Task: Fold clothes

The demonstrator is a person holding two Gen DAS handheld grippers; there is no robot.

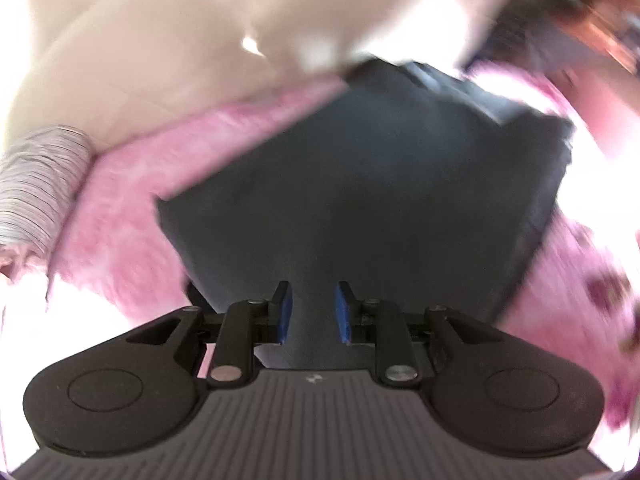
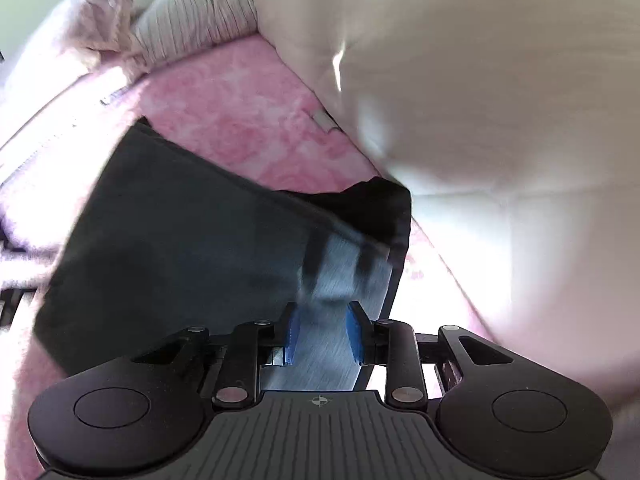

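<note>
L gripper: blue pads set apart w/ a gap, dark garment running between them and under the body. Contact w/ pads not clear, so can't tell if pinching or just spread over cloth. Heavy motion blur in L wrist view.

R gripper: blue pads also apart, lighter grey-blue inner side of same dark garment passing through the gap. Cloth looks slack between pads; grip can't be confirmed either.

Garment: folded flat-ish, lying on fluffy pink blanket, far corner flipped up showing belt-loop-like strips near waistband in R view. Far edge near the cream headboard/cushion.

Other: striped pinkish pillow at far side of blanket, also seen at L edge of L view. Pale pink fuzzy cloth bunched just beside it.
</note>
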